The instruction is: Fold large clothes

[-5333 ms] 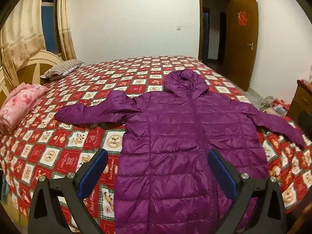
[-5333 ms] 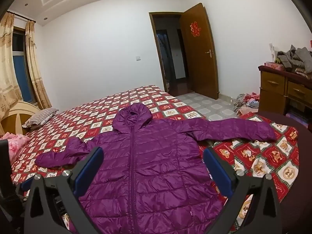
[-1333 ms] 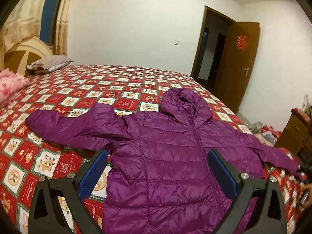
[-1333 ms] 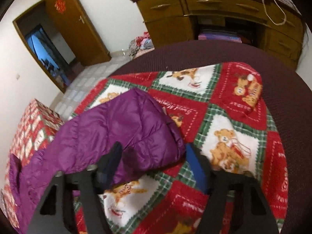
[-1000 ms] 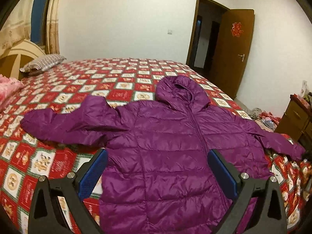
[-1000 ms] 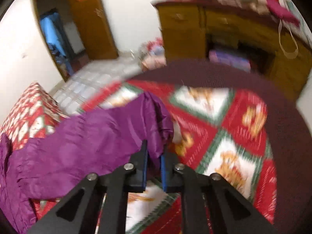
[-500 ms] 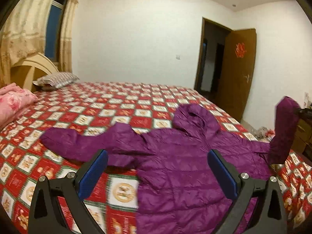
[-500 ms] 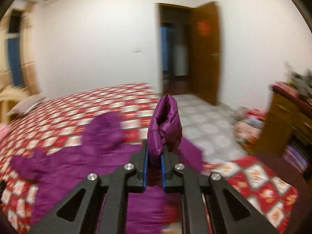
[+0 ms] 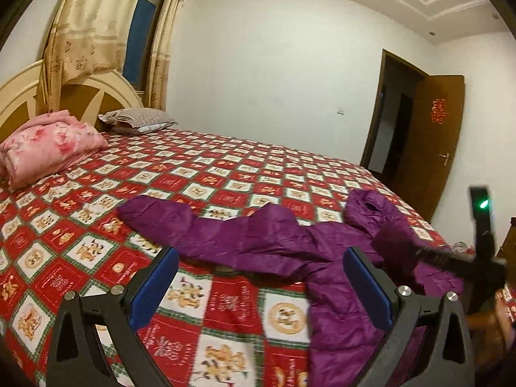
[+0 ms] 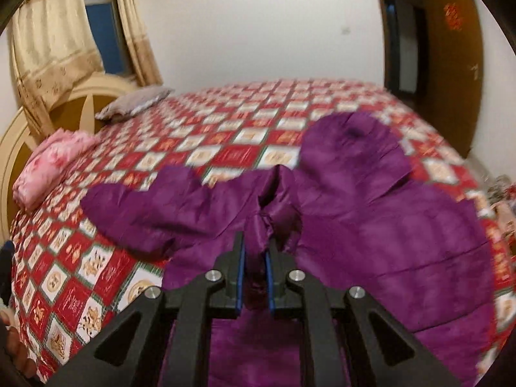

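Jacket (image 10: 387,225) sleeve cuff pinched in right claw (image 10: 253,267) (over its body); left claw (image 9: 258,283) gapes, holding nothing.

Right wrist view smeared by motion blur: quilt (image 10: 245,135) squares and jacket (image 10: 403,235) quilting unreadable. Sleeve cuff (image 10: 258,242) partly hidden between the pads of the right gripper (image 10: 254,267), clamped on it. Jacket hem cut off at the bottom edge in both views. In the left wrist view, jacket's far side masked by the blurred right gripper (image 9: 451,258). Red door decoration (image 9: 438,111) too small to read.
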Action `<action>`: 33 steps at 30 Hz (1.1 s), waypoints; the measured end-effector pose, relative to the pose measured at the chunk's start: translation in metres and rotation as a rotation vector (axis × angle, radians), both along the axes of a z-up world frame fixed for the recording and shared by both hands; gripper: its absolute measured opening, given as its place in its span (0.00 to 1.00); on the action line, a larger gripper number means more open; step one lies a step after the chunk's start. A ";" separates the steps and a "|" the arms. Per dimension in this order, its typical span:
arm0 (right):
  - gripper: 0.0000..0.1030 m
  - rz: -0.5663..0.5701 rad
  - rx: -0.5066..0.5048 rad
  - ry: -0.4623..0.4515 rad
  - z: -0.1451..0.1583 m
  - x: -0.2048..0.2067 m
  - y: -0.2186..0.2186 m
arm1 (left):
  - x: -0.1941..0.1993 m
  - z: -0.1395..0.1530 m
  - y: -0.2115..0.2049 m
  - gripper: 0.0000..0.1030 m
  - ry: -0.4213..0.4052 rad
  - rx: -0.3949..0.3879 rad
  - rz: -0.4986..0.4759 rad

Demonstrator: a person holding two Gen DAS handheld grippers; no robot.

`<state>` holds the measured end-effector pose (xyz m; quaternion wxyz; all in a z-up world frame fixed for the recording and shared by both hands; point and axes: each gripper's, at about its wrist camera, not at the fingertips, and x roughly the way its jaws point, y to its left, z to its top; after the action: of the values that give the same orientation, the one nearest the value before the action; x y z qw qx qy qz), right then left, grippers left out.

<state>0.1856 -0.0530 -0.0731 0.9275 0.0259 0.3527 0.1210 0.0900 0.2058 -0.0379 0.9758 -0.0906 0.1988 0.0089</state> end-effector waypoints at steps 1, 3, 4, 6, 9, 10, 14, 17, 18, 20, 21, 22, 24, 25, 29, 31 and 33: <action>0.18 0.014 0.016 0.008 -0.007 0.001 0.006 | 0.001 -0.001 0.003 0.99 0.002 0.002 0.002; 0.40 0.061 0.072 0.039 -0.019 0.007 0.014 | 0.005 -0.004 0.005 0.99 0.007 0.002 0.003; 0.81 0.085 0.107 0.080 -0.022 0.012 0.018 | 0.006 -0.005 0.006 0.99 0.009 -0.001 0.000; 0.98 0.130 0.245 0.132 -0.026 0.012 0.013 | 0.009 -0.007 0.005 0.99 0.015 -0.010 -0.008; 0.93 0.115 0.293 0.063 -0.006 -0.001 0.000 | 0.017 -0.008 -0.004 0.99 0.023 -0.009 -0.040; 0.78 0.093 0.281 0.030 0.004 -0.007 -0.010 | 0.018 -0.008 -0.008 0.99 0.024 -0.002 -0.049; 0.29 -0.040 0.099 -0.020 0.026 -0.022 -0.053 | 0.034 -0.001 -0.036 0.99 0.021 0.016 -0.122; 0.28 -0.199 -0.003 -0.046 0.031 -0.024 -0.110 | 0.052 0.002 -0.069 0.99 0.008 0.064 -0.167; 0.28 -0.270 0.000 -0.035 0.031 -0.024 -0.135 | 0.058 0.002 -0.078 0.99 0.004 0.079 -0.179; 0.28 -0.372 0.003 -0.006 0.025 -0.021 -0.174 | 0.073 -0.001 -0.103 0.99 0.011 0.111 -0.200; 0.28 -0.414 -0.004 0.008 0.019 -0.020 -0.190 | 0.085 -0.006 -0.118 0.99 0.025 0.123 -0.213; 0.28 -0.434 -0.016 0.022 0.013 -0.017 -0.200 | 0.093 -0.009 -0.126 0.99 0.036 0.127 -0.218; 0.28 -0.465 -0.032 0.074 -0.005 -0.012 -0.214 | 0.116 -0.024 -0.148 0.99 0.089 0.136 -0.222; 0.28 -0.475 -0.016 0.109 -0.017 -0.010 -0.219 | 0.124 -0.031 -0.156 0.99 0.116 0.139 -0.216; 0.28 -0.480 0.017 0.186 -0.052 -0.010 -0.226 | 0.154 -0.066 -0.176 0.99 0.247 0.154 -0.178; 0.29 -0.475 0.004 0.146 -0.055 -0.017 -0.227 | 0.161 -0.083 -0.180 0.99 0.297 0.165 -0.159; 0.30 -0.471 -0.033 0.115 -0.056 -0.021 -0.220 | 0.168 -0.101 -0.182 0.99 0.366 0.191 -0.137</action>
<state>0.1643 -0.2733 -0.1290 0.9088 0.0990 0.3912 -0.1061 0.2581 0.0237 -0.1392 0.9259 0.0191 0.3766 -0.0221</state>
